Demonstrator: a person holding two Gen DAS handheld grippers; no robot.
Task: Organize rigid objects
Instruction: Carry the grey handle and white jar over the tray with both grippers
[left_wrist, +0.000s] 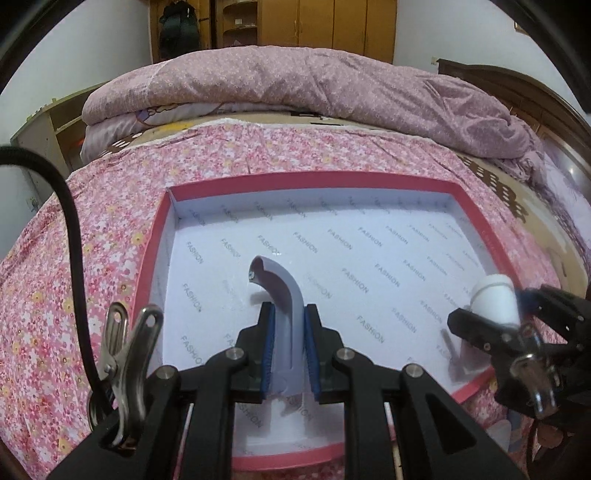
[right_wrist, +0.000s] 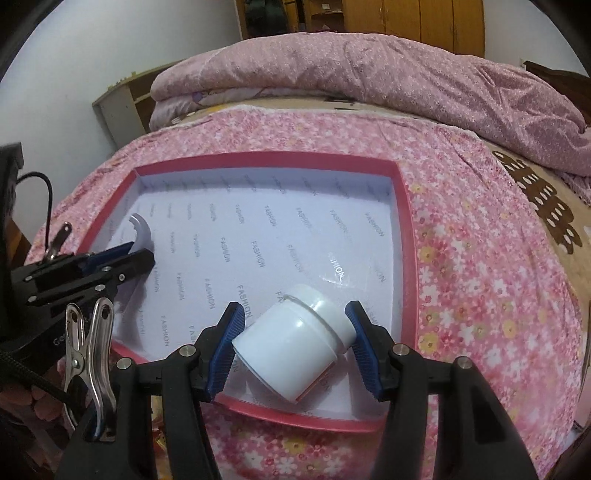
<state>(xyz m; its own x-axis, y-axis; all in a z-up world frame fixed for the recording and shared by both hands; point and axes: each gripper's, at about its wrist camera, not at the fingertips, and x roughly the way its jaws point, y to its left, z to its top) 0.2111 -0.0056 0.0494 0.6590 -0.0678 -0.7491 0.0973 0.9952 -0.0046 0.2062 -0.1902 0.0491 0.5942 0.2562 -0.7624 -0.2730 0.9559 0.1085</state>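
White jar (right_wrist: 295, 339) clamped btwn right gripper (right_wrist: 295, 347) pads; left gripper (left_wrist: 289, 350) shut on grey hook (left_wrist: 284, 306), both over box (left_wrist: 332, 182).

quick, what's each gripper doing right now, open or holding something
Left gripper: shut on the curved grey plastic piece, over the box.
Right gripper: shut on the white jar, over the same box.

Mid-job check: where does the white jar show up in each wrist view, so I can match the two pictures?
Left wrist view: the white jar is at the far right edge, held in the right tongs over the box.
Right wrist view: the jar is bottom centre, tilted between the blue pads.
Shared landmark: the red-rimmed box lined with FASHION paper.
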